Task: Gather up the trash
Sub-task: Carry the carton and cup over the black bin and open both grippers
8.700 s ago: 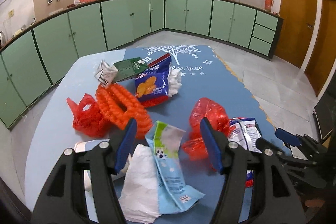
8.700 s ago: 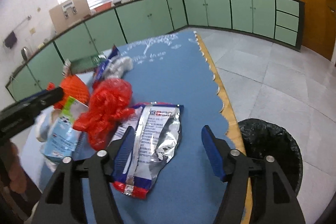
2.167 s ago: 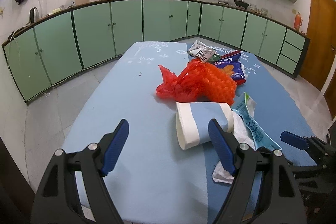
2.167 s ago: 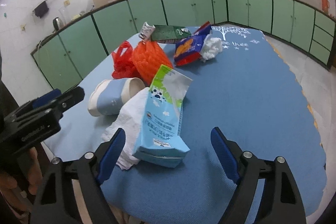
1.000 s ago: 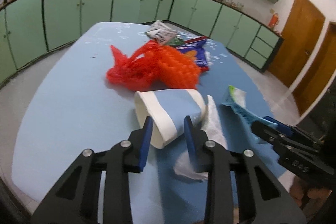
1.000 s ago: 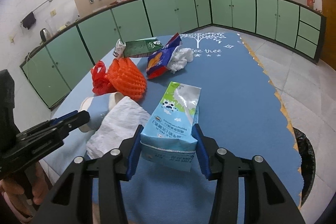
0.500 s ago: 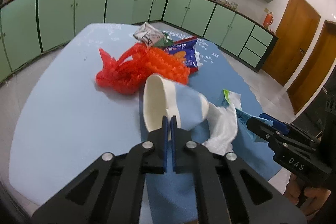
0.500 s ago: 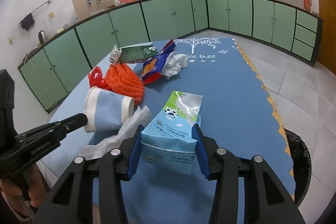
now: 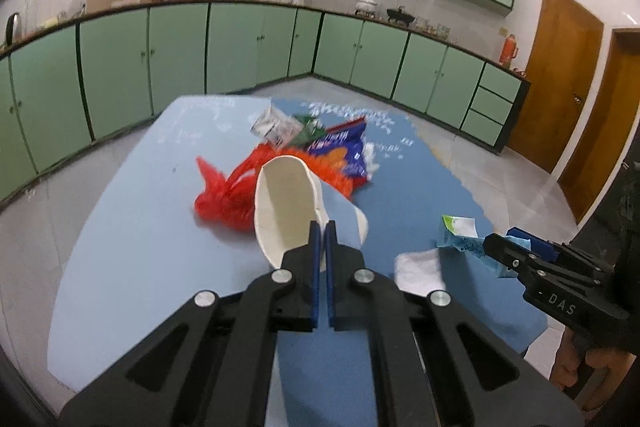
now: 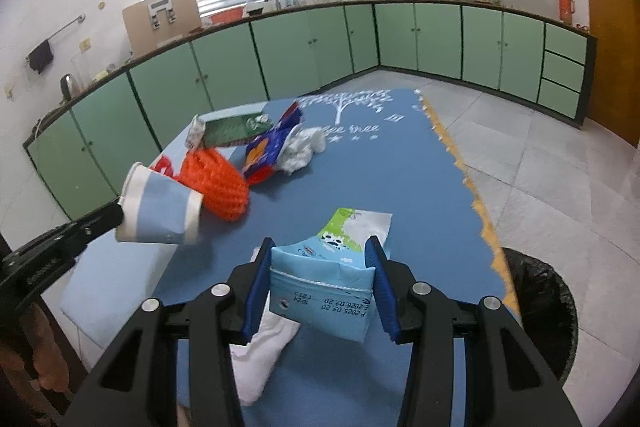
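Observation:
My left gripper (image 9: 322, 225) is shut on the rim wall of a white and blue paper cup (image 9: 288, 203), which hangs tilted above the blue table (image 9: 132, 251). The same cup (image 10: 160, 213) shows at the left of the right wrist view, pinched by the left gripper (image 10: 118, 211). My right gripper (image 10: 319, 253) is shut on a light blue milk pouch (image 10: 328, 283), lifted off the table. That pouch (image 9: 460, 237) and the right gripper (image 9: 520, 247) appear at the right of the left wrist view.
A white tissue (image 10: 262, 355) lies under the right gripper. Further back lie an orange foam net (image 10: 218, 183), a red bag (image 9: 224, 195), a blue snack bag (image 10: 270, 147), a crumpled tissue (image 10: 302, 147) and a green carton (image 10: 228, 129). A black-lined bin (image 10: 536, 307) stands on the floor at the right.
The left gripper went from open around the cup to shut on its rim and lifted it off the table. The right gripper rose with the pouch, leaving the tissue on the table.

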Demonstrator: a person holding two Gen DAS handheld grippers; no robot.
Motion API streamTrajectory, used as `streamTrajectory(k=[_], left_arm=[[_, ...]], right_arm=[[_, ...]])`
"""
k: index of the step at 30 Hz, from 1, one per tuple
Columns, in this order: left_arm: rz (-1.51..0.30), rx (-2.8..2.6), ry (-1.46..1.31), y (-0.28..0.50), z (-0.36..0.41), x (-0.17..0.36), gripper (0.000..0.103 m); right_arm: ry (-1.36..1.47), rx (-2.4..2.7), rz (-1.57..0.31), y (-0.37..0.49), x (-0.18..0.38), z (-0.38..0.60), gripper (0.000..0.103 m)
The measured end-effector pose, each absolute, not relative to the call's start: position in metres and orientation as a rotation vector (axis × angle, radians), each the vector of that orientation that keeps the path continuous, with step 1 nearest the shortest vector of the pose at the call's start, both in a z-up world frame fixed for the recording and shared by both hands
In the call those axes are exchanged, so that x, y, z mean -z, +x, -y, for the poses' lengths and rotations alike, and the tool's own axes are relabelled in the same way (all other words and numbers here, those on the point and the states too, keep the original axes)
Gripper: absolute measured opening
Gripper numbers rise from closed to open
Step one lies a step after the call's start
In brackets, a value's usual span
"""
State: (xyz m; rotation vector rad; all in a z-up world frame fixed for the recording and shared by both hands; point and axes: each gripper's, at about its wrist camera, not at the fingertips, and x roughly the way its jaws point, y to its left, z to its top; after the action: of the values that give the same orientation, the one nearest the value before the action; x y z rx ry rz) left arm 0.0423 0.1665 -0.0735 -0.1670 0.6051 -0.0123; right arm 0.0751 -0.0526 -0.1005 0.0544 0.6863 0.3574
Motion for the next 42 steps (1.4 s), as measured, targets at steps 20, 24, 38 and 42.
streamTrajectory(k=[20,24,38,42], left_arm=[[-0.497,0.284,-0.081,0.075,-0.054,0.033,0.001],[-0.498,0.36,-0.066,0.084,-0.017,0.036,0.001],[-0.629,0.588,0.006,0.119,0.113,0.081,0.002],[-0.69,0.62,0.027,0.136,0.135,0.094,0.002]], right_arm=[[0.125,-0.186,-0.6,0.07,0.066,0.151,0.046],[0.142,-0.113,-0.593,0.065,0.066,0.184,0.046],[0.206,0.087,-0.649,0.049,0.096,0.285,0.046],[0.238,0.104,-0.693,0.052,0.117,0.303,0.046]])
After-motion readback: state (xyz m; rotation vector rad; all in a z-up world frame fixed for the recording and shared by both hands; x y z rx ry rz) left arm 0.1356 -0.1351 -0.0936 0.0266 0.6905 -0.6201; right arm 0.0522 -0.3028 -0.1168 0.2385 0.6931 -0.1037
